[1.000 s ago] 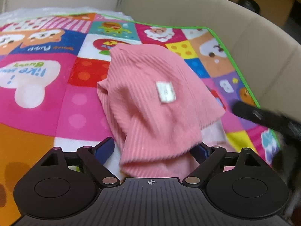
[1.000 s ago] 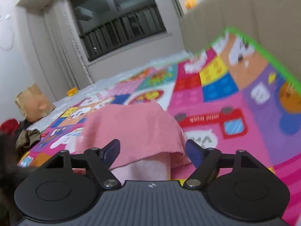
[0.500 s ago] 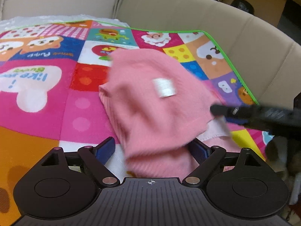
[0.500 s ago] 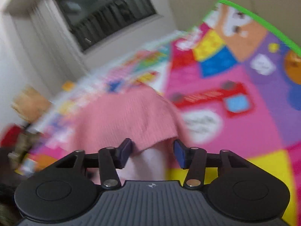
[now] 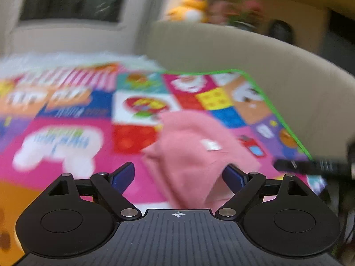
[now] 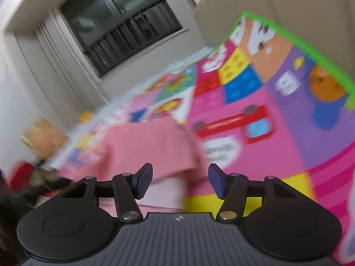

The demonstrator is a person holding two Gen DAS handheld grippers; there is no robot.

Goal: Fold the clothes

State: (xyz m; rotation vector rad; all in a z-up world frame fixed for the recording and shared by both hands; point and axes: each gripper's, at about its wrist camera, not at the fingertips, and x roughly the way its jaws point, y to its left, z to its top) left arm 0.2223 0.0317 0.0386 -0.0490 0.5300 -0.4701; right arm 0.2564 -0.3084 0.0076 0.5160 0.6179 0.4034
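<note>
A pink ribbed garment (image 5: 195, 155) lies folded on a colourful cartoon play mat (image 5: 66, 133), with a small white label on top. My left gripper (image 5: 179, 177) is open and empty, just in front of the garment's near edge. The right gripper shows as a dark bar at the right edge of the left wrist view (image 5: 310, 166). In the right wrist view the garment (image 6: 150, 146) lies just beyond my right gripper (image 6: 179, 180), which is open and empty. Both views are blurred.
A beige sofa back (image 5: 244, 51) curves along the mat's green-edged far side. Soft toys (image 5: 190, 6) sit on top of it. A window with bars (image 6: 124, 31) and a brown paper bag (image 6: 42, 135) stand beyond the mat. Dark clothes (image 6: 26, 177) lie at left.
The left gripper has pulled back and tilted up, so the garment looks smaller. The right gripper's jaws narrowed half a second ago and have opened again; it has rolled and backed off slightly.
</note>
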